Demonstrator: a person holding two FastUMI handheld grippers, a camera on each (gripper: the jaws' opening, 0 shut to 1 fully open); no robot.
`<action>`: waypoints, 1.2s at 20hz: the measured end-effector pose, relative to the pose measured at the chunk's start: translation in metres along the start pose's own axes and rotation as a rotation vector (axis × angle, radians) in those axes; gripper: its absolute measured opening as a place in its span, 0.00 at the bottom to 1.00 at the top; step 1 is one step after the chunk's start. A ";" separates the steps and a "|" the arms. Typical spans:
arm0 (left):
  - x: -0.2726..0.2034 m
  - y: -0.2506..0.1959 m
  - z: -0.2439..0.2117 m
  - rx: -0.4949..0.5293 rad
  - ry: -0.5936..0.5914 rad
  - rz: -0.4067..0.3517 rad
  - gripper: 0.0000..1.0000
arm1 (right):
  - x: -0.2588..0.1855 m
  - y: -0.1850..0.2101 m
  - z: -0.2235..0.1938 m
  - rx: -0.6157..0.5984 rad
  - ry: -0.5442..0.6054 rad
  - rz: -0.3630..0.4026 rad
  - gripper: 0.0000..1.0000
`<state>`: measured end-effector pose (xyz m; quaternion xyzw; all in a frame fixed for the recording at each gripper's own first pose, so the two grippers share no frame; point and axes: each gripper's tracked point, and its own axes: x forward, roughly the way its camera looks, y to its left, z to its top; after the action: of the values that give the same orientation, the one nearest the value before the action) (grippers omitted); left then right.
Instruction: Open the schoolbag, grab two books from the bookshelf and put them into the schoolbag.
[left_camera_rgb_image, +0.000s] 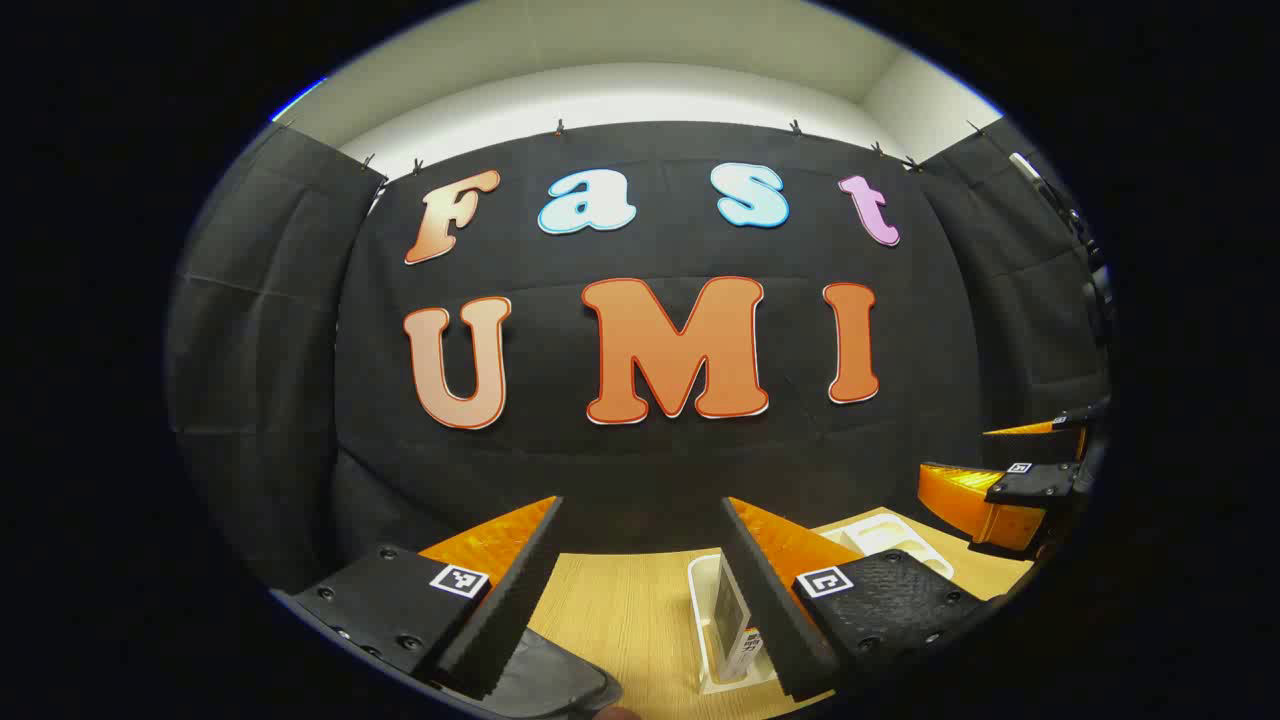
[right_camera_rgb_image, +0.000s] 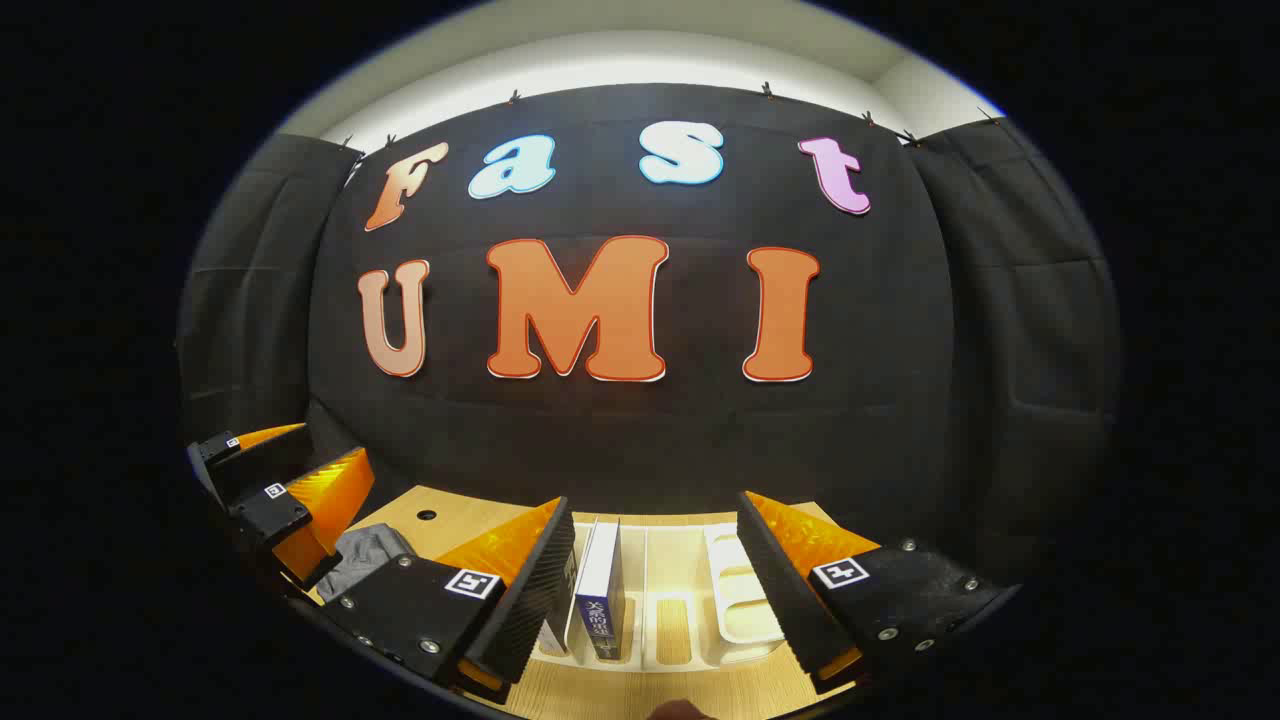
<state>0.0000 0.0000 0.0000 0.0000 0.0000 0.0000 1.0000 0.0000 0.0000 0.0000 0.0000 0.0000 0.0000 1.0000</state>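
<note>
Both hand-held grippers hung above the wooden surface (left_camera_rgb_image: 620, 610) facing the booth wall, each with its jaws wide and nothing between them. In the right gripper view, the right hand-held gripper (right_camera_rgb_image: 655, 590) looked down on the white bookshelf (right_camera_rgb_image: 735, 600), where a book (right_camera_rgb_image: 600, 590) stood upright in a slot beside another partly hidden behind the near finger. The left hand-held gripper (left_camera_rgb_image: 640, 590) sat over the surface with the bookshelf's end (left_camera_rgb_image: 705, 620) and a book (left_camera_rgb_image: 730, 610) just ahead, and a dark edge at the bottom, probably the schoolbag (left_camera_rgb_image: 560, 685); a grey fabric lump (right_camera_rgb_image: 365, 555) in the right gripper view was likely the same bag. Whether it was open could not be told. The task seemed at its start; next, the bag's opening would need finding and pulling apart.
</note>
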 end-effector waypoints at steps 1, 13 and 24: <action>-0.001 0.001 -0.001 0.004 0.000 0.003 0.96 | 0.000 0.000 0.000 0.000 -0.001 -0.002 0.97; 0.000 0.003 0.001 0.038 -0.010 0.022 0.96 | 0.000 0.002 -0.003 -0.017 0.000 0.012 0.98; -0.003 -0.001 -0.001 0.089 -0.009 0.029 0.96 | -0.001 -0.002 -0.002 -0.016 -0.010 0.015 0.97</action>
<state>-0.0034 -0.0010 -0.0015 0.0443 -0.0046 0.0145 0.9989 -0.0014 -0.0024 -0.0021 -0.0082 -0.0048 0.0073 0.9999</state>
